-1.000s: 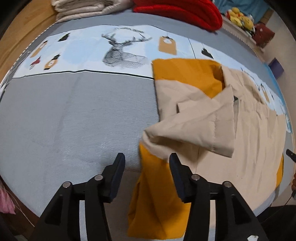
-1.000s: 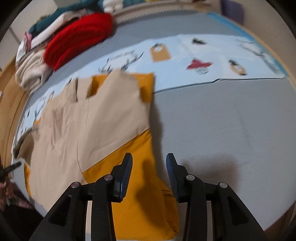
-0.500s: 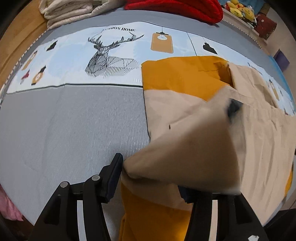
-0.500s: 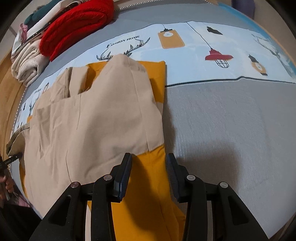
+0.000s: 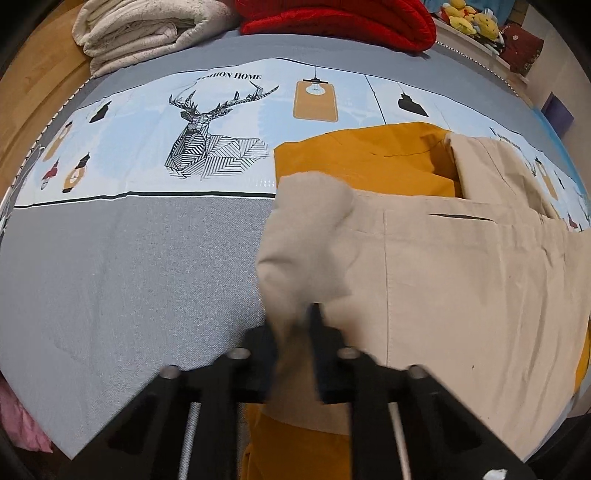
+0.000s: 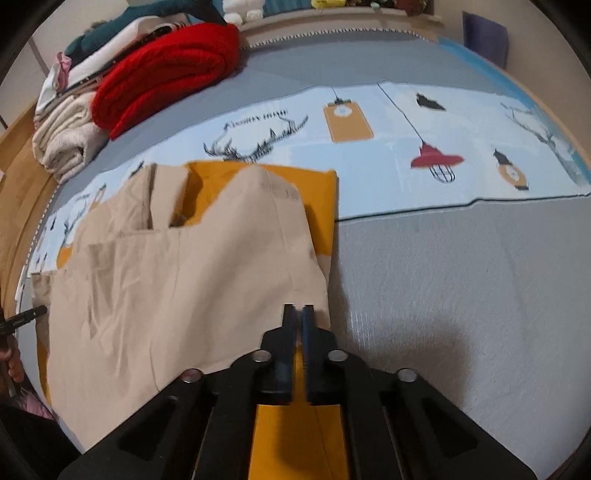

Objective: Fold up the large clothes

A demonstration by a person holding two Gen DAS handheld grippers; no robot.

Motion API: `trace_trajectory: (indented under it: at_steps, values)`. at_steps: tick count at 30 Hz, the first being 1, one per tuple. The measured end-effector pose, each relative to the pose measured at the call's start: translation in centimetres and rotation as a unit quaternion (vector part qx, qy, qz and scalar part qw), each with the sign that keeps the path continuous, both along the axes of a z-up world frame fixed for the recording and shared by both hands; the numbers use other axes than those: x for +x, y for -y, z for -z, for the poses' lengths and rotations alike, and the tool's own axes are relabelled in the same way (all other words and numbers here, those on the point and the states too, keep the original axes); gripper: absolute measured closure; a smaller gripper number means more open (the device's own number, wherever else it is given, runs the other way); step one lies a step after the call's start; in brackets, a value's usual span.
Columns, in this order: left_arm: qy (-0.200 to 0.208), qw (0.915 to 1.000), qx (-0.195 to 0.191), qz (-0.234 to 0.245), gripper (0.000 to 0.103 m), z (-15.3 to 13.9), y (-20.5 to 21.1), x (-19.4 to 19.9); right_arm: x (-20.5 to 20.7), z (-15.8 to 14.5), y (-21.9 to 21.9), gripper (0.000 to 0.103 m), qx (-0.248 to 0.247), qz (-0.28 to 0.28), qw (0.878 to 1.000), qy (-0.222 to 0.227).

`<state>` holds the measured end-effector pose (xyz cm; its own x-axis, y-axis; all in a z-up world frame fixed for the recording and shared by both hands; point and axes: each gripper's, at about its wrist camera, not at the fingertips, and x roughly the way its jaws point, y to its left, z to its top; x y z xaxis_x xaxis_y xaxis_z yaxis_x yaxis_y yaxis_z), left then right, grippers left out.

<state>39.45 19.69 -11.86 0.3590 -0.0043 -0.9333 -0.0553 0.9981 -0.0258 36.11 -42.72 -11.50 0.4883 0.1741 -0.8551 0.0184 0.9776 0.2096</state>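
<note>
A large beige garment (image 5: 461, 277) with a mustard-yellow lining (image 5: 369, 158) lies spread on the bed. In the left wrist view a bunched beige fold rises at the garment's left edge. My left gripper (image 5: 295, 317) is closing on that fold, with the fabric pinched between its fingers. In the right wrist view the same beige garment (image 6: 203, 277) covers the mustard layer (image 6: 321, 192). My right gripper (image 6: 298, 314) is shut, fingertips together on the garment's lower right corner, with mustard cloth showing under its body.
The bed sheet (image 5: 110, 277) is grey with a pale blue printed band showing a deer (image 5: 207, 140). At the head of the bed lie a red blanket (image 6: 166, 70), a folded white blanket (image 5: 147, 33) and plush toys (image 5: 469, 18). The wooden bed frame (image 5: 33, 85) runs along the left.
Both grippers moved in over the garment's near edge and closed from open. The left one now has a raised beige fold between its fingers.
</note>
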Motion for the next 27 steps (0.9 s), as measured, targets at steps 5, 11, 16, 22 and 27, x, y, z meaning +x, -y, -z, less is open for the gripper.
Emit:
trace_trajectory:
  at_steps: [5,11,16,22,27]
  values:
    - [0.003,0.9999,-0.01,-0.005,0.094,-0.4,-0.4,-0.2,0.0,0.0,0.1,0.099,-0.017,0.004,1.0,-0.004]
    - [-0.007,0.9979,-0.051,-0.039,0.061,-0.3,-2.2,-0.5,0.2,-0.1,2.3,0.052,0.019,0.053,0.998,-0.002]
    - [-0.026,0.9955,-0.071,-0.056,0.053,0.8,-3.0,-0.4,0.7,1.3,1.3,0.043,0.023,0.031,0.999,-0.033]
    - [-0.036,0.9933,-0.091,-0.06,0.062,1.6,-3.1,-0.2,0.7,1.8,-0.4,0.046,0.007,-0.01,0.999,-0.033]
    - [0.003,0.9974,-0.063,-0.034,0.101,-0.4,-2.1,-0.1,0.4,1.2,-0.8,0.091,-0.013,-0.016,1.0,-0.018]
